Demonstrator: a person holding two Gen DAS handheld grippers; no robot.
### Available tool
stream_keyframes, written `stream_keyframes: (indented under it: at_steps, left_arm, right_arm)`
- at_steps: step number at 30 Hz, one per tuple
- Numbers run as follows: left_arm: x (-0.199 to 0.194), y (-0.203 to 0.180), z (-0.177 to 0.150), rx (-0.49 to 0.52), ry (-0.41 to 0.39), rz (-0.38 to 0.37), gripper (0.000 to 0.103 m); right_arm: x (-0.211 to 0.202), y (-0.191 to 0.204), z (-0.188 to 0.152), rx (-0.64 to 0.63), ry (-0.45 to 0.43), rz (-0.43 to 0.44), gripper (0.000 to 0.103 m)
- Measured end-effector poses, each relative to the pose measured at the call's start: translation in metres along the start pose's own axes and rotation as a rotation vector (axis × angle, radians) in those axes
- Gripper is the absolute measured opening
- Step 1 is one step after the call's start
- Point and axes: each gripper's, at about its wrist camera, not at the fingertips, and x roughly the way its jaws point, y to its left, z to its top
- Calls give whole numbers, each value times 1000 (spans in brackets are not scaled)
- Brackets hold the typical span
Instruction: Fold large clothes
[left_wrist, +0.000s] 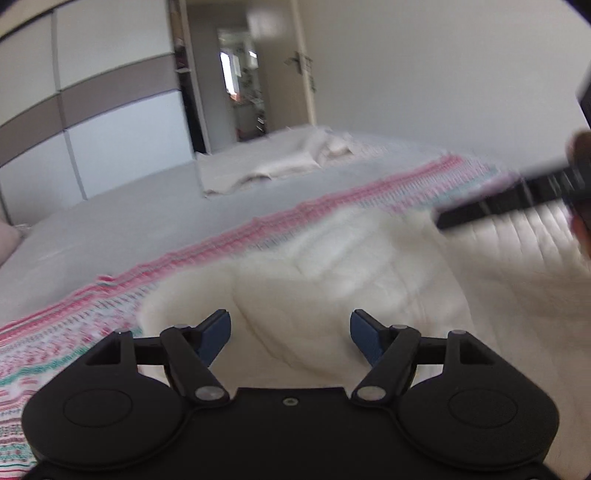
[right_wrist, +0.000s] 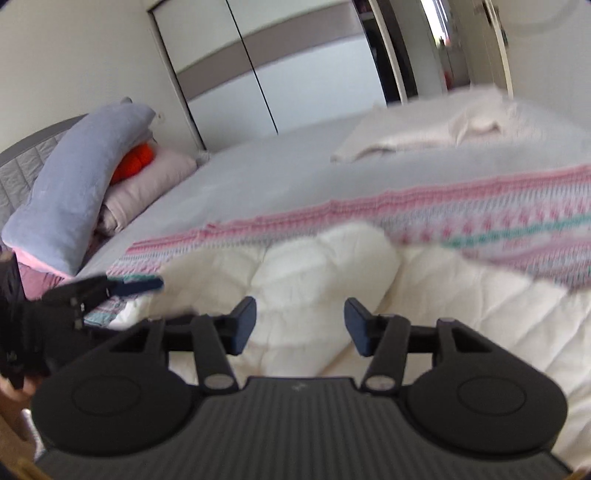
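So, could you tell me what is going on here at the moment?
A person is folding a big quilt on a bed, with a gripper in each hand. Part of its cream underside is turned up over the pink patterned side. Both the left gripper and the right gripper are open above the cream fabric, holding nothing. A towel lies further back.

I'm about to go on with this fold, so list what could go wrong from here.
1. Both claws, left claw and right claw, are open over the fluffy cream quilted blanket; a bite into the thick folds may catch several layers.
2. The pink-and-teal patterned knit cover lies partly under the blanket's far edge and could get dragged along.
3. Both views are blurred, so aiming at an edge is uncertain.
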Motion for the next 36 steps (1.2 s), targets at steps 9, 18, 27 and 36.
stream_keyframes:
  at_steps: [9, 18, 27, 36]
  left_arm:
    - [15, 6, -47, -48, 64, -91, 71]
    - [-33, -11, -20, -137, 98, -9, 90]
    - [-115, -46, -13, -314, 111, 122, 103]
    - [-158, -77, -40, -431, 12, 186, 103]
  right_arm:
    - [67, -1, -50, -131, 129, -88, 53]
    - [0, -1, -33, -33, 116, -119, 63]
    - [-118, -22, -46, 55, 34, -352, 87]
    - [-180, -69, -64, 121, -63, -669, 87]
